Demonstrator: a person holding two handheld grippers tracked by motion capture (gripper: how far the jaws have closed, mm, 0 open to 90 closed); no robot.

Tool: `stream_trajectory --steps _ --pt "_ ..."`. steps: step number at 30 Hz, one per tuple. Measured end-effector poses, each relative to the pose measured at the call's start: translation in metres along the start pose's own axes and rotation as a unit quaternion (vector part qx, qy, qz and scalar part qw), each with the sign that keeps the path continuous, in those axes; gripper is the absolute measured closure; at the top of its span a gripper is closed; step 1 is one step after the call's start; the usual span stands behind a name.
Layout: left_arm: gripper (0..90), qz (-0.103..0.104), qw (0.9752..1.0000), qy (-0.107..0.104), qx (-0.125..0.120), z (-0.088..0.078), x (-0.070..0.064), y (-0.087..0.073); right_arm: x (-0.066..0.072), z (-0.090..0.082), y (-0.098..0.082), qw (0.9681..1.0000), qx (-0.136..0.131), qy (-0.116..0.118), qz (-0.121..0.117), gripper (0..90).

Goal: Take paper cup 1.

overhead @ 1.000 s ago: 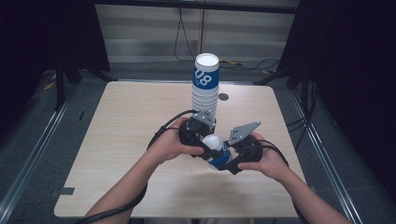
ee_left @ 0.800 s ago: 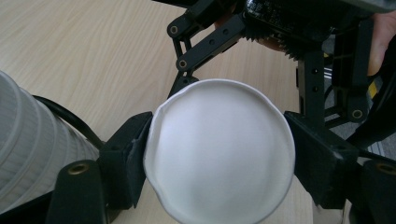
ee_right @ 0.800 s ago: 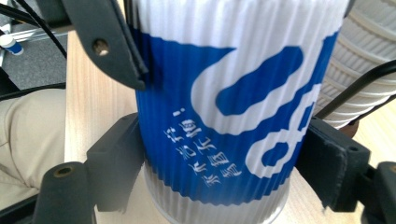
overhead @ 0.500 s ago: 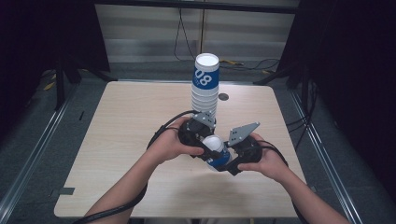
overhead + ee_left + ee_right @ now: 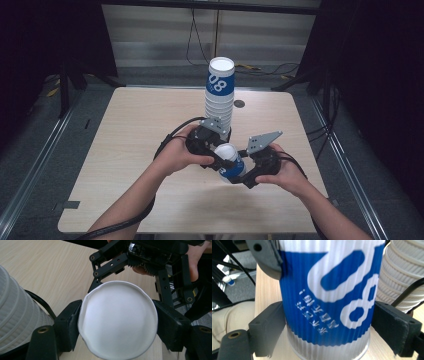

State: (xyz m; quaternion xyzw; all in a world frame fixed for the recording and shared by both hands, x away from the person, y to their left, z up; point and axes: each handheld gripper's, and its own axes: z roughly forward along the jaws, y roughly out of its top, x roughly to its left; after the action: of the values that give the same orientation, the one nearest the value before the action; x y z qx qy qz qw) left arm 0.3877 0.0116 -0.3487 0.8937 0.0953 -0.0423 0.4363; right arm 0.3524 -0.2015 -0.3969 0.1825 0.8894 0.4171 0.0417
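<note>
A blue and white ribbed paper cup is held tilted above the table between both grippers. My left gripper has just been closing, and its pads now press on both sides of the cup's white round end. My right gripper has just been opening. In the right gripper view the cup's blue printed side stands between that gripper's spread pads, and they no longer squeeze it. One left jaw shows at that view's top left, against the cup.
A tall stack of the same cups stands just behind the hands, close to the left gripper. It also looms at the edges of both gripper views. The wooden table has dark floor and rails around it.
</note>
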Motion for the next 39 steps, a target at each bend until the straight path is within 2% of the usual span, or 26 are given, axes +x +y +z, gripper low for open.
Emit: stream_trajectory --steps 6,24,39 --pt "28.4 -0.001 1.0 0.002 0.002 -0.004 0.001 -0.002 -0.001 -0.001 -0.004 0.9998 -0.019 0.001 0.007 12.5" --pt "28.4 -0.035 0.9988 0.009 -0.034 -0.017 0.008 -0.009 -0.003 -0.002 -0.019 0.9972 -0.071 -0.007 0.025 12.4" --pt "28.4 -0.043 0.9979 0.016 -0.045 -0.022 0.008 -0.01 -0.003 0.002 -0.023 0.9967 -0.074 -0.015 0.027 12.0"
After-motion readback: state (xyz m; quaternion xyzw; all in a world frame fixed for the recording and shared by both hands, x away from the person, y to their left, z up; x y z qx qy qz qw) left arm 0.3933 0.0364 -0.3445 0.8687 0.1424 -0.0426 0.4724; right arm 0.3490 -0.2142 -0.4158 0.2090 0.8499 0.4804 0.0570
